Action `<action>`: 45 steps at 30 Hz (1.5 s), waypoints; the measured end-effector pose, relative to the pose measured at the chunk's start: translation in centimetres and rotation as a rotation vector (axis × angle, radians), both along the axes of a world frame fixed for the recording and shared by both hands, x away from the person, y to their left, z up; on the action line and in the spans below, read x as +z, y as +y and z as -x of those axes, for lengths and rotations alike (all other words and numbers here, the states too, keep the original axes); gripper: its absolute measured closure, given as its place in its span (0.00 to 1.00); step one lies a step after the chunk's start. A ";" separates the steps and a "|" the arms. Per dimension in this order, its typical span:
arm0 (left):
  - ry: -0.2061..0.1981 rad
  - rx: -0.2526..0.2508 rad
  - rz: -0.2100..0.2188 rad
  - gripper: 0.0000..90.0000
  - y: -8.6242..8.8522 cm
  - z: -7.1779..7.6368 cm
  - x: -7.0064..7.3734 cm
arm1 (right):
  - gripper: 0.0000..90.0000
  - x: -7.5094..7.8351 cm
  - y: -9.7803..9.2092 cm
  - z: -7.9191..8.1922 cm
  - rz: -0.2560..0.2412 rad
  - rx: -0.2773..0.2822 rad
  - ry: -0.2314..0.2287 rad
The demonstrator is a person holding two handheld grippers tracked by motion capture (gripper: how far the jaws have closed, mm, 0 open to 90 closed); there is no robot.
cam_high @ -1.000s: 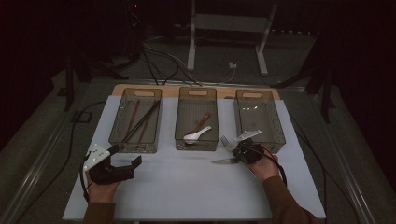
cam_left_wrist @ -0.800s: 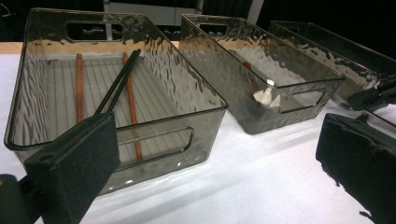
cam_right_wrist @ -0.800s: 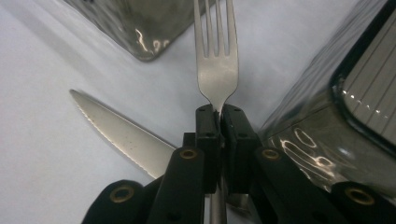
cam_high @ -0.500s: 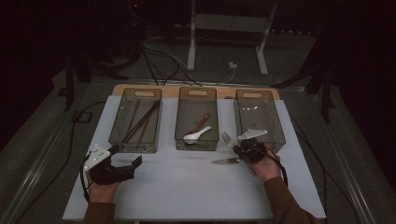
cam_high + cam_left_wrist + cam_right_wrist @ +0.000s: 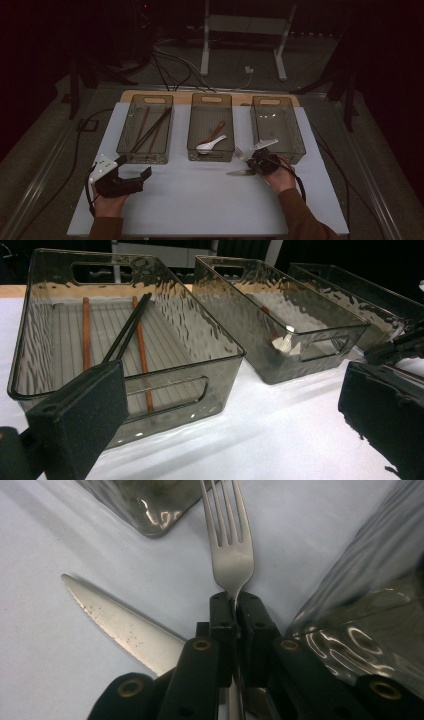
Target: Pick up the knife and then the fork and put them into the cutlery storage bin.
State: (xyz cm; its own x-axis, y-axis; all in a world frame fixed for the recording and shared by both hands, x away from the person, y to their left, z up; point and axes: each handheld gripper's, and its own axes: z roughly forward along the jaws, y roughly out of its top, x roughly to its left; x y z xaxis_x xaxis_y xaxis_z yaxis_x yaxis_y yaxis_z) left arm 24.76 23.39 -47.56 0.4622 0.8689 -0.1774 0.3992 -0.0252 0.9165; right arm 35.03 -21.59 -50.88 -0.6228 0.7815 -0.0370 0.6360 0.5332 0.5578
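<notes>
The right gripper has its jaws pressed together on the neck of a fork, whose tines point away from the jaws toward the gap between the middle bin and the right bin. The fork sits just in front of the right bin's near left corner, lifted off the white table as far as the high view lets me judge. A serrated knife lies flat on the table just left of the fork, its blade pointing away from the right bin and its handle end hidden under the gripper. The left gripper rests well away from the fork, in front of the left bin, with its jaws spread wide and nothing between them. That bin holds chopsticks; the middle bin holds a white spoon
</notes>
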 end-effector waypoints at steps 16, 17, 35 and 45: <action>0.001 -0.002 -0.001 0.01 -0.1 0.0 0.0 | 0.93 0.3 0.2 0.1 0.054 -0.034 0.055; 0.001 -0.002 0.000 0.01 -0.2 0.0 0.0 | 0.95 0.3 0.4 0.1 0.060 -0.033 0.058; 0.003 0.002 0.002 0.01 0.0 -0.1 -0.1 | 0.97 1.5 0.2 0.9 -0.015 -0.033 -0.058; 0.001 0.001 0.000 0.01 0.0 0.0 -0.1 | 0.97 2.6 -0.5 1.3 -0.067 -0.055 -0.126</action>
State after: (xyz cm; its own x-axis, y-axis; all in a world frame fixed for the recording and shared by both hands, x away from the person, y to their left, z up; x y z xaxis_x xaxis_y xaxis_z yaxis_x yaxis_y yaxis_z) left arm 24.81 23.35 -47.61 0.4612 0.8692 -0.1782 0.4004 -0.0246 0.9160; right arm 33.70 -22.12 -48.33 -0.5729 0.8175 -0.0590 0.5855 0.4586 0.6684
